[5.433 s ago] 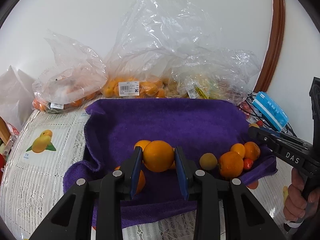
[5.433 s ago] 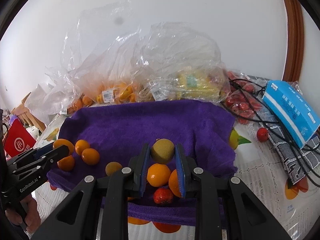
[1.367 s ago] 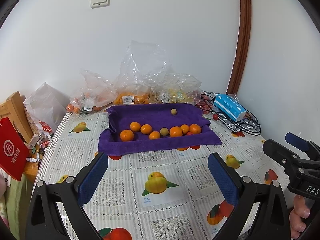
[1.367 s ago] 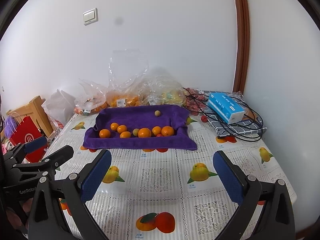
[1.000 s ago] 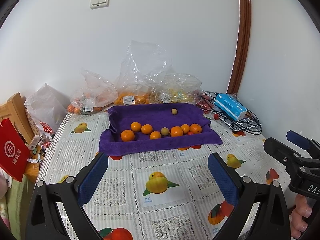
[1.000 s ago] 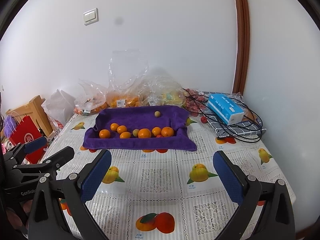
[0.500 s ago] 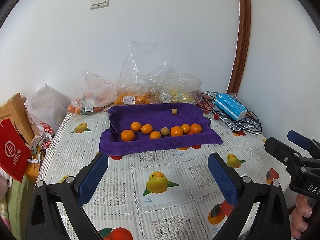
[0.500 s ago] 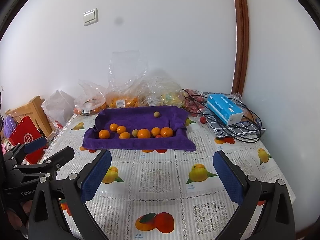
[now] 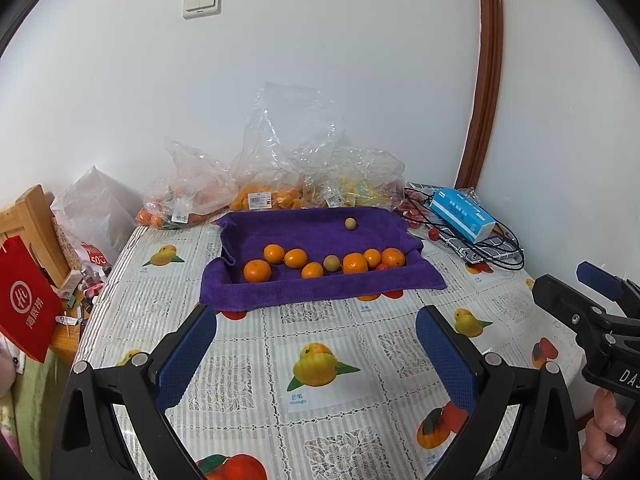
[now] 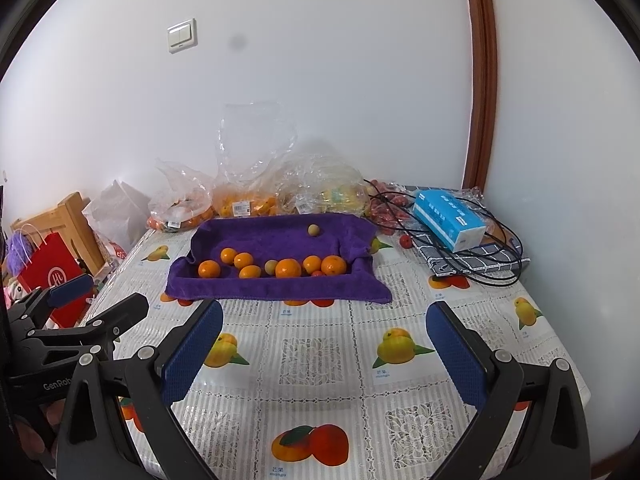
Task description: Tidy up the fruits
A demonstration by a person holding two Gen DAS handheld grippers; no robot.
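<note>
Both the left gripper [image 9: 316,344] and right gripper [image 10: 324,340] have drawn back, gaping wide and empty. Far ahead, the oranges [image 9: 354,263] sit lined on the purple towel [image 9: 320,286], so sorting looks finished.

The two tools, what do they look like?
Both are black plastic clamps with silver screws and blue bumpy pads on the fingers. The left tool has white letters "GenRob" on its side, and the right tool has "DAS".
</note>
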